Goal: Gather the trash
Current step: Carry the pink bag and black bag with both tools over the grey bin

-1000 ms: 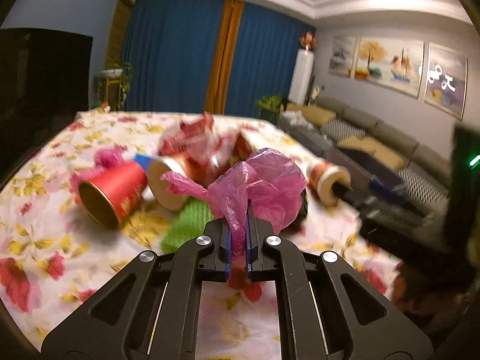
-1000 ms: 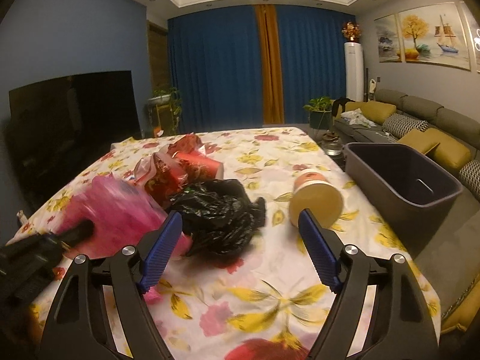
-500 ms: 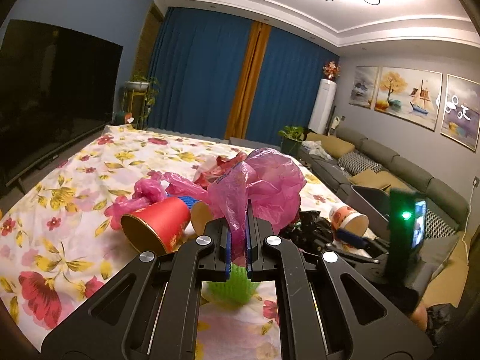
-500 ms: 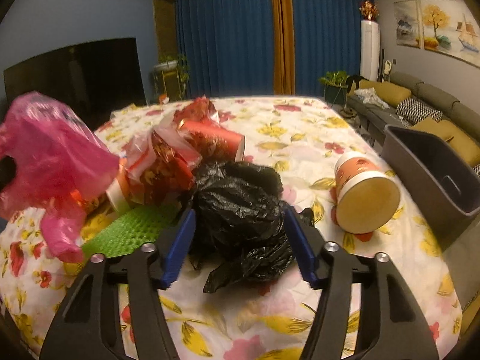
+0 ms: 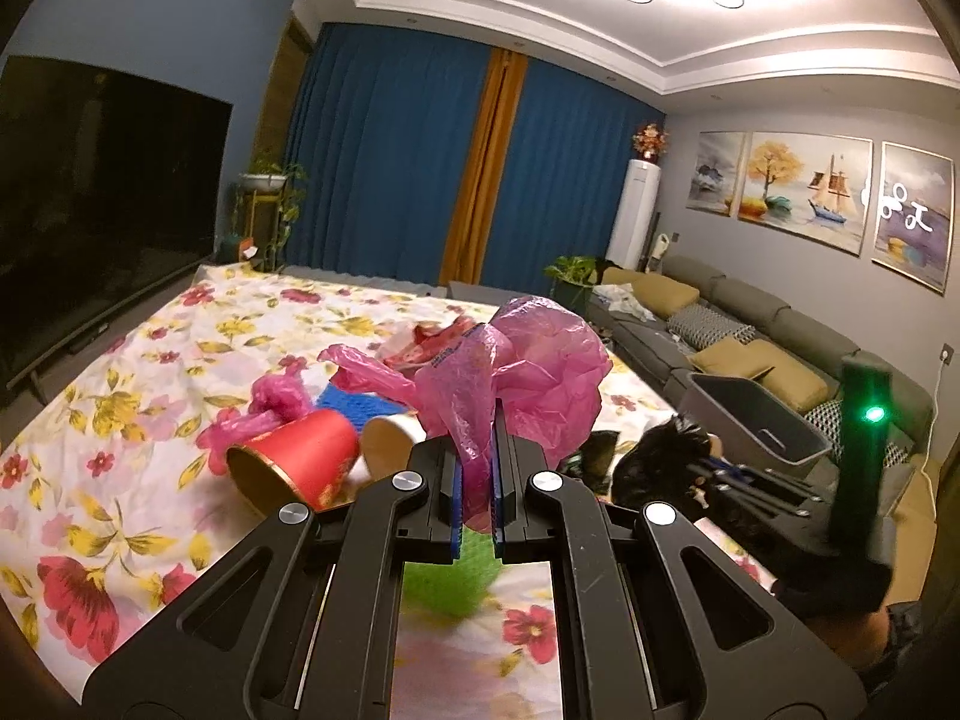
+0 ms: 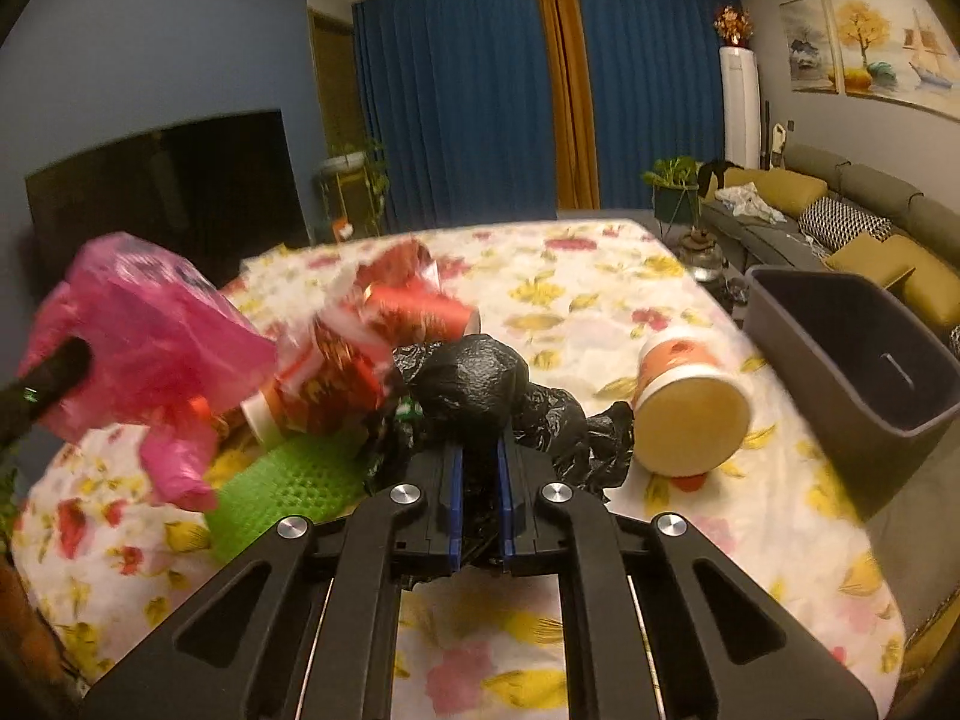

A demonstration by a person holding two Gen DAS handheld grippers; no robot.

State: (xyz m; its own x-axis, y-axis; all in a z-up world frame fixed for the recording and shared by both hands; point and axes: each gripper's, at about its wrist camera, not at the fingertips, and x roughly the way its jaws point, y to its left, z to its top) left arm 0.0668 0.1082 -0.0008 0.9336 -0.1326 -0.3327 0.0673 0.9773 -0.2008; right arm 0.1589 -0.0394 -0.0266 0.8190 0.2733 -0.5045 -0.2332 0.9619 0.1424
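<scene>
My left gripper [image 5: 474,465] is shut on a crumpled pink plastic bag [image 5: 528,372], held above the floral table; the same pink bag [image 6: 150,330] hangs at the left of the right wrist view. My right gripper [image 6: 480,471] has its jaws closing on a black plastic bag [image 6: 474,378], and the blue pads press its crumpled middle. The black bag [image 5: 660,456] shows at the right of the left wrist view. A grey bin [image 6: 840,324] stands off the table's right edge.
On the floral tablecloth [image 6: 600,276] lie a red paper cup [image 5: 294,462], an orange paper cup [image 6: 690,408] on its side, red wrappers [image 6: 360,348] and a green mesh sleeve [image 6: 288,480]. A sofa [image 5: 750,324] runs along the right wall, a dark screen [image 5: 90,210] on the left.
The right gripper went forward around the black bag and its jaws came together on it. The left gripper rose a little with the pink bag.
</scene>
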